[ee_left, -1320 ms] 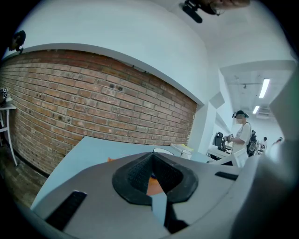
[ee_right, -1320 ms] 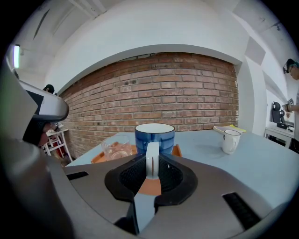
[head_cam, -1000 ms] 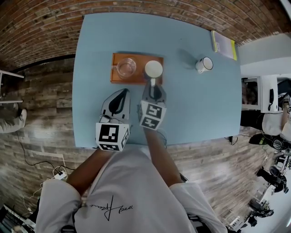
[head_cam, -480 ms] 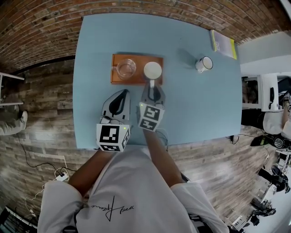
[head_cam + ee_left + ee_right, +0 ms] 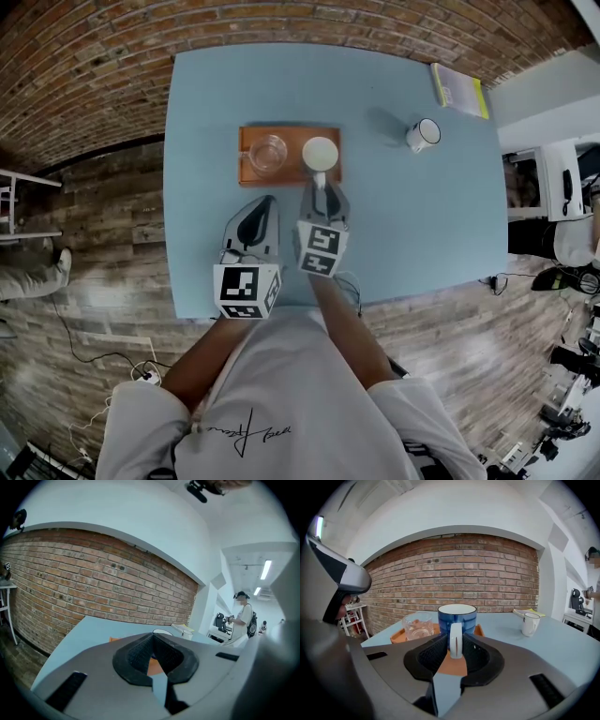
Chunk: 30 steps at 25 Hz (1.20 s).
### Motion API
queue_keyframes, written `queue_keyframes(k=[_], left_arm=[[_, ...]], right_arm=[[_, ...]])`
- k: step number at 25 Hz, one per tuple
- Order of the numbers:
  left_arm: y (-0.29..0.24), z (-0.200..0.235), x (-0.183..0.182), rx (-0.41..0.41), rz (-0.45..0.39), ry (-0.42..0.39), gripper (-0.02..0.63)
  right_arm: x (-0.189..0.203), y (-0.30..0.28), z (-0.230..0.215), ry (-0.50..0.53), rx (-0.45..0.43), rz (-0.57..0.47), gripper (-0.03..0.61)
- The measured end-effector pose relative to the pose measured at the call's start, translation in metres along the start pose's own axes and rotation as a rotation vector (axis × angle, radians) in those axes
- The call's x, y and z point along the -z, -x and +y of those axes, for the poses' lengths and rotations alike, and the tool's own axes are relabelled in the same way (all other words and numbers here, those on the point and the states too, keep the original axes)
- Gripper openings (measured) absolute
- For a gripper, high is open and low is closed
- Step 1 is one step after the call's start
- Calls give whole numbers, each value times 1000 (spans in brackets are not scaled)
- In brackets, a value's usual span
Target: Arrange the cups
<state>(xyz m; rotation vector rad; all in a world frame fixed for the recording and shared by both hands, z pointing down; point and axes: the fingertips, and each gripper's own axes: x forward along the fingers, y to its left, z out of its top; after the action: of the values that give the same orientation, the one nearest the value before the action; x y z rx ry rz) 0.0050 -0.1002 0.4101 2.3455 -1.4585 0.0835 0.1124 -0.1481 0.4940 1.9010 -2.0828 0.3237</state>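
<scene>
right gripper [image 5: 321, 185]: parked at the tray's near edge, nose right at the blue mug. Its jaws have just been opening, and the mug's handle [image 5: 455, 640] sits between them. In the right gripper view the pads look just clear of the handle on both sides, so it's let go, though the gap is thin and I wouldn't swear to it.
left gripper [image 5: 152, 636]: jaws squeezed fully together with nothing in them. It's hovering over the table just left of the right one, a bit short of the tray.
blue mug [image 5: 320, 152]: upright on the right half of the tray, white inside, handle pointing back at the person.
glass [image 5: 268, 153]: clear, upright on the left half of the tray, beside the blue mug and not touching it.
tray [image 5: 281, 177]: orange, flat on the table, mid-left.
white mug [image 5: 424, 134]: upright on the bare table, well off to the right of the tray.
table [image 5: 412, 225]: light blue, with a brick wall behind it.
book [image 5: 458, 86]: yellow-green, lying at the far right corner.
</scene>
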Motion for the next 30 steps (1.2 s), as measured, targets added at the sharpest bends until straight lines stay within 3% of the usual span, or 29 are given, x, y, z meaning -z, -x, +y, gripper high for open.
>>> queue_keyframes(k=[19, 30], left_arm=[[4, -11, -2, 75, -21, 8, 6], [11, -2, 0, 92, -22, 25, 6]], right_arm=[[-5, 47, -5, -81, -6, 23, 92], [-30, 71, 25, -98, -120, 12, 49]])
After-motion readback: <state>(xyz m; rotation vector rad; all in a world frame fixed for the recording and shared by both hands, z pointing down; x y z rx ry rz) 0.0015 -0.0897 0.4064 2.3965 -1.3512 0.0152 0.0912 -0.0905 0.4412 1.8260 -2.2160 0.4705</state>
